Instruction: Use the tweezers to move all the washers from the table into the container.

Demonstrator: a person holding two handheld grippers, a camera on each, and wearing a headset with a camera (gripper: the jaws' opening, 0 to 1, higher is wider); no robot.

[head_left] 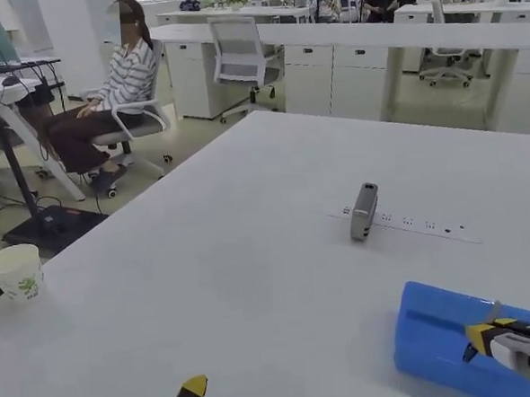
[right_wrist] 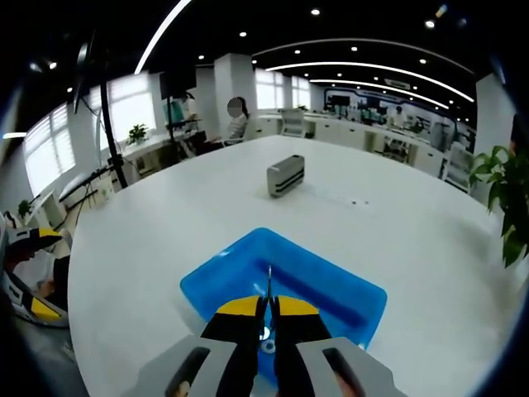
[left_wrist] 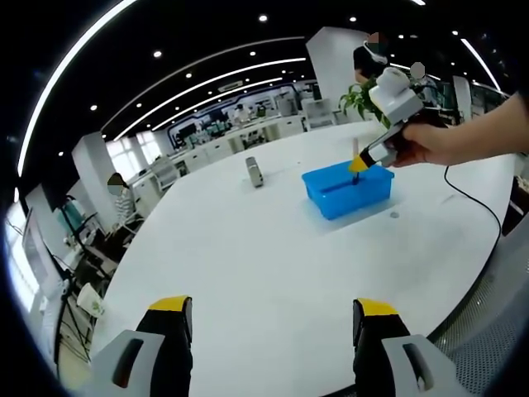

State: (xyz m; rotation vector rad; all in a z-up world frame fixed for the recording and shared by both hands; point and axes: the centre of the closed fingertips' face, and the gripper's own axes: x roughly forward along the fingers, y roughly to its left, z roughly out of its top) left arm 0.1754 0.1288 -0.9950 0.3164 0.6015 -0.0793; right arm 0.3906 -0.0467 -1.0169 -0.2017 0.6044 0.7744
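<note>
White office table (head_left: 250,253); left tongs (left_wrist: 273,304) released; right tongs (right_wrist: 266,308) seemingly grasping tweezers (right_wrist: 269,283).

A grey oblong device (head_left: 364,210) lies well apart from a white paper cup with a green print (head_left: 16,270), which stands upright far to the left. Behind them a person in a striped shirt (head_left: 124,77) sits on an office chair beside a black stand (head_left: 11,160). White desks (head_left: 328,60) and a mesh chair (head_left: 238,52) are further back.
</note>
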